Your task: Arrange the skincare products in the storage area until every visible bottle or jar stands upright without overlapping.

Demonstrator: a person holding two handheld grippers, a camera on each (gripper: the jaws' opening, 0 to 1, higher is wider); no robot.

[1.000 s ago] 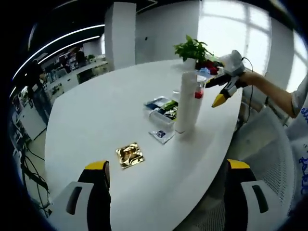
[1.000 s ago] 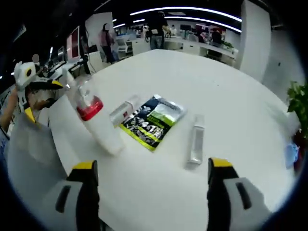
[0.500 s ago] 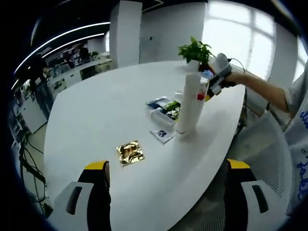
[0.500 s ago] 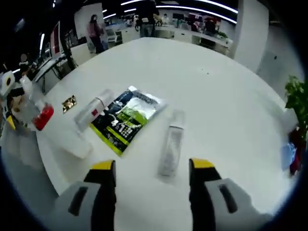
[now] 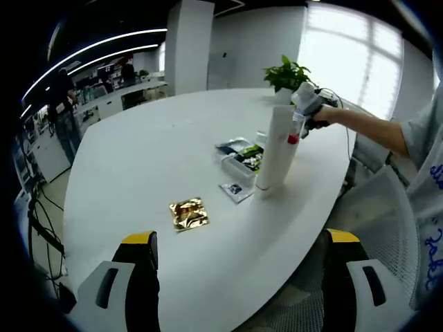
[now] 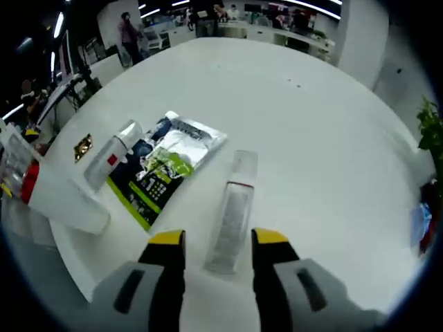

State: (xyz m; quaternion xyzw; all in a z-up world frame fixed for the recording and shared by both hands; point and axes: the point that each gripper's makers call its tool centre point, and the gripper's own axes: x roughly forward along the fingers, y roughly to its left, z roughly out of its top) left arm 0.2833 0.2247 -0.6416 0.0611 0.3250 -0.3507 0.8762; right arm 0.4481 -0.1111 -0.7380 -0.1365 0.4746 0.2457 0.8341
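Clear slim bottle [image 6: 230,219] lies flat on the white tabletop [image 6: 311,138] at lower centre of the right gripper view, its near end between the right tool's [image 6: 218,238] narrowed yellow tips, not yet clamped. Left tool [image 5: 239,238] hangs wide open, holding nothing, with the tall white tube [image 5: 277,150] upright at centre.

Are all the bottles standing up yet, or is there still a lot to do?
Done: the tall white bottle stands upright on the table. In hand: the right gripper has its jaws either side of the clear bottle, which lies flat, not lifted. Left: that bottle and the small tube lying beside the green packet need standing up. The left gripper is open and empty.
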